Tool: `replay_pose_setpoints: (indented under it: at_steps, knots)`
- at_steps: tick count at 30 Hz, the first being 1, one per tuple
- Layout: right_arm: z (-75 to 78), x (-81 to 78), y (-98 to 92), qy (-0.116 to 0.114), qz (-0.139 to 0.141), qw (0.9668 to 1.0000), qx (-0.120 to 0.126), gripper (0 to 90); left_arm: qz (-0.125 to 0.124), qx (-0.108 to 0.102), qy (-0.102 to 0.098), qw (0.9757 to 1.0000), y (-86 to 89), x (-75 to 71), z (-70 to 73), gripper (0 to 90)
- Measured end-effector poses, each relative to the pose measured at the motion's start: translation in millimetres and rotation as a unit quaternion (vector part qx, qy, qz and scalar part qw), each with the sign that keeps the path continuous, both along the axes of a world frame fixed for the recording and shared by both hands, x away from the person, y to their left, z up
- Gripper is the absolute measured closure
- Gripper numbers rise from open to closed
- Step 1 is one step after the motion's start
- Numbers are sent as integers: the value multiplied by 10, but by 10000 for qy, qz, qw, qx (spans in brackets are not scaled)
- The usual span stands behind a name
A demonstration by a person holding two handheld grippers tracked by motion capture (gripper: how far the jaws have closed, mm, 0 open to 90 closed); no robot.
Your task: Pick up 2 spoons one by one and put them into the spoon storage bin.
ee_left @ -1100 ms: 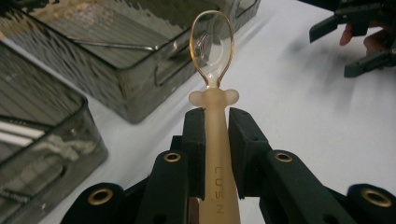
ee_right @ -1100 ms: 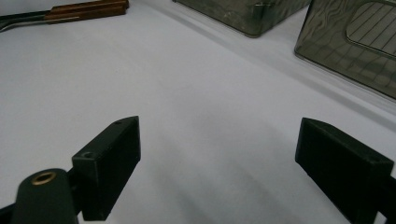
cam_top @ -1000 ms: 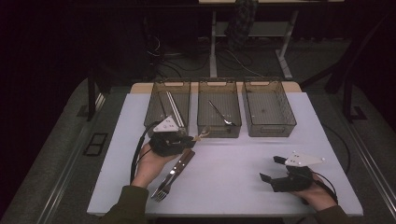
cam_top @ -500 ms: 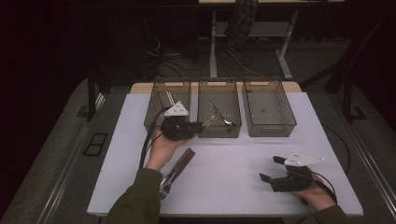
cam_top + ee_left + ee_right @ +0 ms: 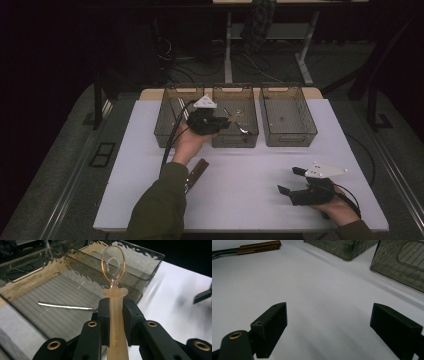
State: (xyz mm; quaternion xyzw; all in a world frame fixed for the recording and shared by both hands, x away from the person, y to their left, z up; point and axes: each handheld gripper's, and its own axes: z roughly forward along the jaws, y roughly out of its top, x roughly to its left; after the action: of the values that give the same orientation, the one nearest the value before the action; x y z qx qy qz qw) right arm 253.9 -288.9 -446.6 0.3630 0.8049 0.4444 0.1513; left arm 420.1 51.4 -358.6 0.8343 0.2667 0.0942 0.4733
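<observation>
My left gripper [image 5: 223,123] is shut on the handle of a translucent amber spoon [image 5: 234,119] and holds it above the middle bin [image 5: 235,141]. In the left gripper view the spoon [image 5: 113,263] sticks out past the black pads [image 5: 103,315], its bowl tilted up over the bin's far wall. A metal utensil [image 5: 65,306] lies on that bin's ribbed floor. My right gripper [image 5: 290,180] rests on the white table at the front right. Its jaws [image 5: 329,320] stand wide open with nothing between them.
Three smoky plastic bins stand in a row at the table's back: left [image 5: 167,120], middle, right [image 5: 287,117]. A wood-handled fork [image 5: 196,172] lies on the table beside my left forearm, and its handle [image 5: 257,247] is also in the right gripper view.
My left hand has carried the spoon away from the fork at the front, back and to the right, until it hangs over the middle bin. The right gripper has stayed still.
</observation>
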Motion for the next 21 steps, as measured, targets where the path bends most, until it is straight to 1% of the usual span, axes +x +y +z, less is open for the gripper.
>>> replay_pose_setpoints:
  at_steps: [3, 7, 10, 12, 16, 19, 21]
  knots:
    - [5, -7, -1, 5, 2, 10000, 27, 139, 27, 69, 15, 10000, -88, 81, -8, 765]
    - [10, -10, -5, -7, -3, 10000, 52, 139, 128, 148, 67, 9998, -192, 188, -35, 765]
    - [15, -11, -10, -21, 7, 10000, 71, 138, 224, 226, 137, 9994, -251, 268, -75, 765]
    - [19, -13, -13, -17, 0, 10000, 87, 139, 260, 315, 194, 9990, -292, 316, -103, 765]
    - [26, -18, -19, -28, -2, 9999, 111, 139, 320, 547, 272, 9976, -388, 371, -156, 765]
    - [35, -25, -25, -35, 10, 9999, 139, 139, 378, 627, 313, 9968, -439, 388, -189, 763]
    - [40, -29, -32, -55, 1, 9999, 146, 139, 488, 720, 299, 9958, -460, 392, -204, 755]
